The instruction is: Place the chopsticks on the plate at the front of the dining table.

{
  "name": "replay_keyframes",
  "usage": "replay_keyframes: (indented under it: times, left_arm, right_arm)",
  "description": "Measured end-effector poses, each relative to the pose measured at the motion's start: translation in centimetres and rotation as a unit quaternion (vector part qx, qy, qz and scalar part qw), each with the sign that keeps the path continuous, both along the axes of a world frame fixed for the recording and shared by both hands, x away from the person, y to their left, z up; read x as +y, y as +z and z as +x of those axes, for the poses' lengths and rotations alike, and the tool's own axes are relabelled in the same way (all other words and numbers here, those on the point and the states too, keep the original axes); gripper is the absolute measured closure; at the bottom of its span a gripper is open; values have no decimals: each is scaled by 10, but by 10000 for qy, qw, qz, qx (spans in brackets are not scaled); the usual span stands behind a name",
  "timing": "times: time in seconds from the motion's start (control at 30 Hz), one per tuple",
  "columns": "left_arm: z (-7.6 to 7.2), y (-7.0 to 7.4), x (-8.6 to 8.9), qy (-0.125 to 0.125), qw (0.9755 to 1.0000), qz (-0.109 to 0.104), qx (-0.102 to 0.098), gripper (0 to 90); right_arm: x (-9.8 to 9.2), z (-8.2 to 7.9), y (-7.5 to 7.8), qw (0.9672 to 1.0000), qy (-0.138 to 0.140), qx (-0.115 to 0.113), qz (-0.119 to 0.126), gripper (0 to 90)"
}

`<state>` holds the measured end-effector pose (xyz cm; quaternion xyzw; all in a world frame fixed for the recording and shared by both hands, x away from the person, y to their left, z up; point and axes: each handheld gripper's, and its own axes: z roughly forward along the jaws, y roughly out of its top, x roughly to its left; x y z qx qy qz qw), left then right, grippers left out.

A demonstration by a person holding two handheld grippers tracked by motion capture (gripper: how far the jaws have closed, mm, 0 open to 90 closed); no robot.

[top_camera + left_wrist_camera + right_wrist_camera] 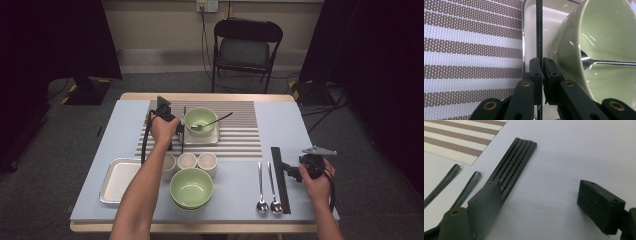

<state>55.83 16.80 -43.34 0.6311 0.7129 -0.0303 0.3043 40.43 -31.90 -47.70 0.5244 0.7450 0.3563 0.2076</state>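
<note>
Left tool (541,68) clamped on thin black stick (539,30), beside green bowl (599,45)

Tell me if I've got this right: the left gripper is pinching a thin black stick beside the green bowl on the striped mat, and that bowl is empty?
Not quite: the green bowl holds a spoon, as the high view shows. The left gripper does pinch the thin black stick beside it.

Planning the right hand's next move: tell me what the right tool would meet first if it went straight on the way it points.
Probably the bundle of black chopsticks, by its left jaw. The right tool is open, with bare table between the jaws; depth is unclear.
</note>
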Motion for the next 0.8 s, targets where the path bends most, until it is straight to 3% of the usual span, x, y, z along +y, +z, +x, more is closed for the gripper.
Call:
replay_keyframes:
  times: [0.27, 0.4, 0.73, 0.8]
  left_arm:
    - [0, 0, 1, -76, 10000, -3, 23, 869]
    - [1, 0, -2, 74, 10000, -57, -21, 881]
    - [-1, 1, 0, -56, 10000, 14, 27, 883]
    - [-1, 2, -1, 34, 10000, -30, -8, 878]
  right_arm:
    - [0, 0, 0, 10000, -1, 2, 1, 189]
    - [0, 0, 0, 10000, -2, 2, 2, 189]
    - [0, 0, 0, 10000, -1, 1, 2, 189]
    - [0, 0, 0, 10000, -1, 2, 2, 189]
